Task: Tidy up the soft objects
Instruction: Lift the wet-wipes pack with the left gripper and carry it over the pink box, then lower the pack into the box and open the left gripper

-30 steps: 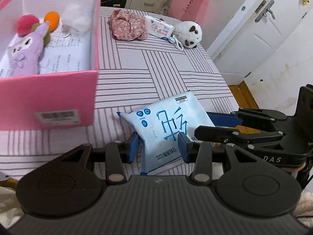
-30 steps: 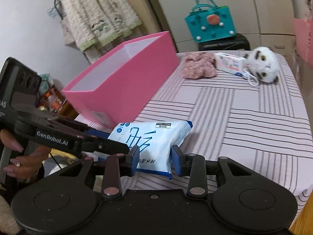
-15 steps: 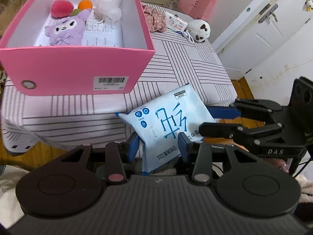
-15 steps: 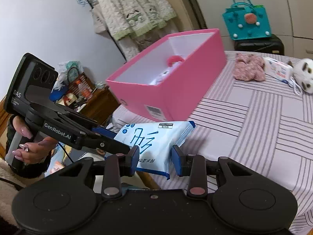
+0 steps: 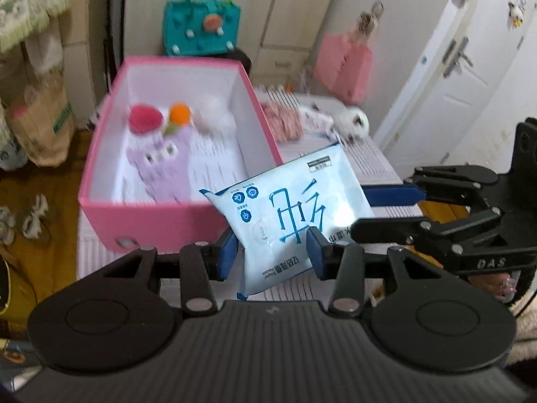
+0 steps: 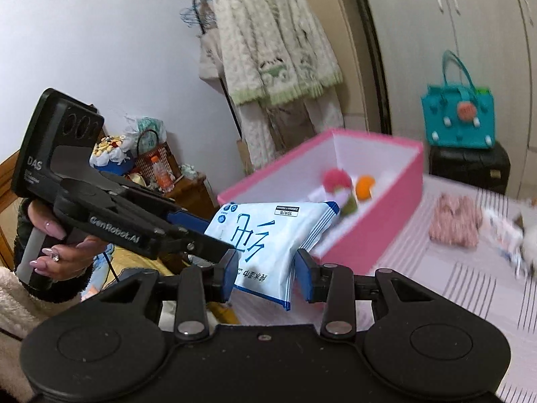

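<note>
Striped cloth covers the tabletop (image 5: 372,164), on which a pink box (image 5: 161,211) is set near the left edge in the left wrist view. Behind it, a teal handbag (image 5: 201,27) is seen on a dark case, and a knitted garment (image 6: 268,50) is hung by the wall in the right wrist view.

A pale blue wipes pack (image 5: 292,215) is held in the air by both claws, clear of the tabletop, just beside the box's near right corner. The left claw (image 5: 272,252) is clenched on the pack's lower end, its blue pads pressed against both sides. The right claw (image 6: 266,275) is likewise clenched on the pack, on another edge of it; its black body is seen reaching in from the right in the left wrist view. The left claw's handle is gripped by a hand (image 6: 63,252) with painted nails and a ring.

Inside the box, a purple plush toy (image 5: 161,164), a red pompom (image 5: 144,119), an orange ball (image 5: 179,112) and a white fluffy item (image 5: 214,114) are laid on white paper. On the tabletop beyond the box, a pink floral cloth (image 5: 285,121), a small tissue packet (image 5: 317,122) and a white plush animal (image 5: 354,122) are left lying, all blurred.
</note>
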A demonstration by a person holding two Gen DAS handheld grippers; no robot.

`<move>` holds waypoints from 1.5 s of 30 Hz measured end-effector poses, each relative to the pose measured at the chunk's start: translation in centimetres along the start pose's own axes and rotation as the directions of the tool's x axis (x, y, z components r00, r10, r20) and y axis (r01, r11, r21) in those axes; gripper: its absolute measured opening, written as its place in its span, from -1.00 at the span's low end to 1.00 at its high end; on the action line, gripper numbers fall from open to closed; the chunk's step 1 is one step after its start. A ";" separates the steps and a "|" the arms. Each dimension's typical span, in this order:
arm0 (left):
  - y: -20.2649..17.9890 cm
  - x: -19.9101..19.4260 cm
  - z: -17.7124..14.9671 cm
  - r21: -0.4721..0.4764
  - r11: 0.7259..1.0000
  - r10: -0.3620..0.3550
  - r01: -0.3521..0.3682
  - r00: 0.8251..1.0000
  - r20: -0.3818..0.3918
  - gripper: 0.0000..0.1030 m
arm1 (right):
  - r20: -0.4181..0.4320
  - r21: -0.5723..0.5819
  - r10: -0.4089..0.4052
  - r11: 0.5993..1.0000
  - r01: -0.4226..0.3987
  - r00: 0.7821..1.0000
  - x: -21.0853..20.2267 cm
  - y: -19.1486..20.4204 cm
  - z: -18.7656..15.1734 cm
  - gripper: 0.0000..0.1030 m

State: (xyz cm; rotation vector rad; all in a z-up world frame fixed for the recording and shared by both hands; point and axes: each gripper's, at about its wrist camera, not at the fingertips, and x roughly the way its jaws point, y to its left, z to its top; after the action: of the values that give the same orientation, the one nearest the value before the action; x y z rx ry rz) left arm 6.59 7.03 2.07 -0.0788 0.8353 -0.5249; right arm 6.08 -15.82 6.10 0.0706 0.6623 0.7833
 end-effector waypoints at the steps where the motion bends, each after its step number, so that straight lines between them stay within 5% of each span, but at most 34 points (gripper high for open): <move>1: 0.3 -0.1 0.5 0.002 1.000 0.007 -0.007 1.000 0.018 -0.18 | 0.008 -0.009 -0.001 1.000 0.001 1.000 0.3 -0.1 0.6 -0.15; 10: 4.0 2.3 4.7 -0.055 0.997 0.065 -0.059 0.992 0.111 -0.15 | 0.019 -0.105 -0.063 0.992 0.065 0.998 5.2 -1.9 5.5 -0.17; 18: 7.5 7.6 6.5 -0.166 0.986 -0.020 0.019 1.000 -0.006 -0.15 | -0.060 -0.167 -0.131 0.979 0.120 0.990 10.4 -5.5 8.6 -0.17; 23: 8.9 10.9 6.2 -0.260 0.960 -0.130 0.101 0.987 -0.097 -0.15 | -0.137 -0.205 -0.113 0.975 0.084 0.984 12.8 -7.3 9.4 -0.17; 41: 9.3 15.5 7.2 -0.311 0.942 -0.192 0.125 0.962 -0.194 -0.14 | -0.244 -0.301 -0.129 0.952 0.052 0.961 17.8 -10.1 10.3 -0.18; 45: 9.2 14.6 7.4 -0.277 0.956 -0.144 0.092 0.974 -0.174 -0.01 | -0.232 -0.299 -0.142 0.952 0.068 0.962 17.7 -10.2 10.3 -0.18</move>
State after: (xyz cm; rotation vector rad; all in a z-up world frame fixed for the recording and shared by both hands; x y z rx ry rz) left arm 23.78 7.12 -5.42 -0.3332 1.0936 -0.5356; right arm 27.62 -9.34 1.99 -0.3339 0.7777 0.7841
